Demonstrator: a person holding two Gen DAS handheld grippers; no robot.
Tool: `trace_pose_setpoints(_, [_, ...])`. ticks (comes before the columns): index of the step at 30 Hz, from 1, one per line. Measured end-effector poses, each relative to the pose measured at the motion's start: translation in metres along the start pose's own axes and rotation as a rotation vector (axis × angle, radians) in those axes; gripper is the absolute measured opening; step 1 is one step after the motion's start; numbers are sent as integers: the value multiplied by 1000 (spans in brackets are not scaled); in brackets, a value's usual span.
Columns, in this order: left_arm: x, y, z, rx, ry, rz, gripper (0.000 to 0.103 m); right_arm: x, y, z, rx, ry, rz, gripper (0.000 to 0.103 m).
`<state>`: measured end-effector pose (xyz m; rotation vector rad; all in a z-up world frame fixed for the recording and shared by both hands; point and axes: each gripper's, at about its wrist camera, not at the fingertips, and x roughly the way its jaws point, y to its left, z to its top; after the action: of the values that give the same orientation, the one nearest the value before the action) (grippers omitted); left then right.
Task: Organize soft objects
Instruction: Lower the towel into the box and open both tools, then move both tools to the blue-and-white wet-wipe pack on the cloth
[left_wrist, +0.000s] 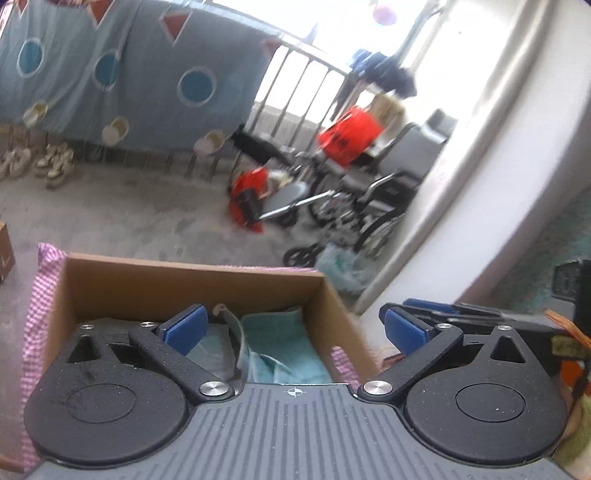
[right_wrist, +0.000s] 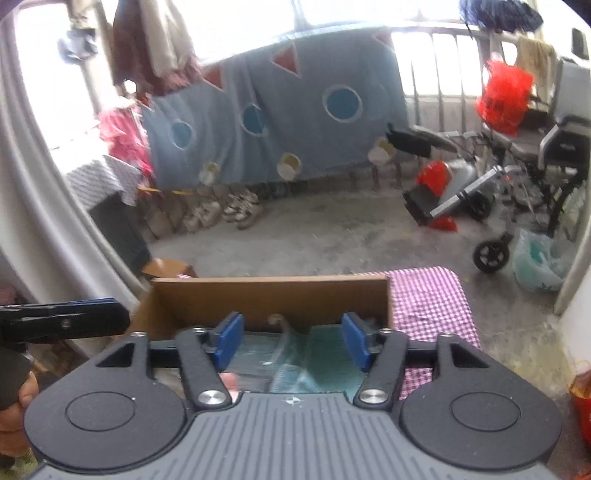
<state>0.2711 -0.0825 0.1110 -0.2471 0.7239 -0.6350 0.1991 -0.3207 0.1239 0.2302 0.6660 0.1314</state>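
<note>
Left gripper (left_wrist: 293, 328): jaws spread wide, blue pads (left_wrist: 184, 326) far apart, nothing between them, nothing pressed. Pitched downward, nose forward. In the right wrist view its closed-looking side profile juts in from the left edge, with part of the person's hand (right_wrist: 16, 391) behind it, gripping the handle.

Right gripper (right_wrist: 291, 341): jaws parted about halfway, blue pads (right_wrist: 229, 341) facing each other, empty gap, no contact with anything. Also tilted downward. In the left wrist view it shows at right, just beside the left one, roughly level with it.
</note>
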Motion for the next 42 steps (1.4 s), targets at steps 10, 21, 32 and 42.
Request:
trace_pose_setpoints(10, [-107, -1, -60, 148, -116, 11, 103, -98, 63, -45, -148, -137, 84, 103])
trace_pose_setpoints(21, [-131, 39, -155, 59, -85, 115, 103, -75, 113, -125, -149, 4, 1, 103])
trace_pose_setpoints(32, [-133, 77, -204, -33, -55, 103, 103, -28, 120, -172, 60, 124, 216, 103])
trace_pose_setpoints(42, [-102, 91, -221, -3, 86, 186, 103, 33, 148, -201, 82, 294, 201, 81])
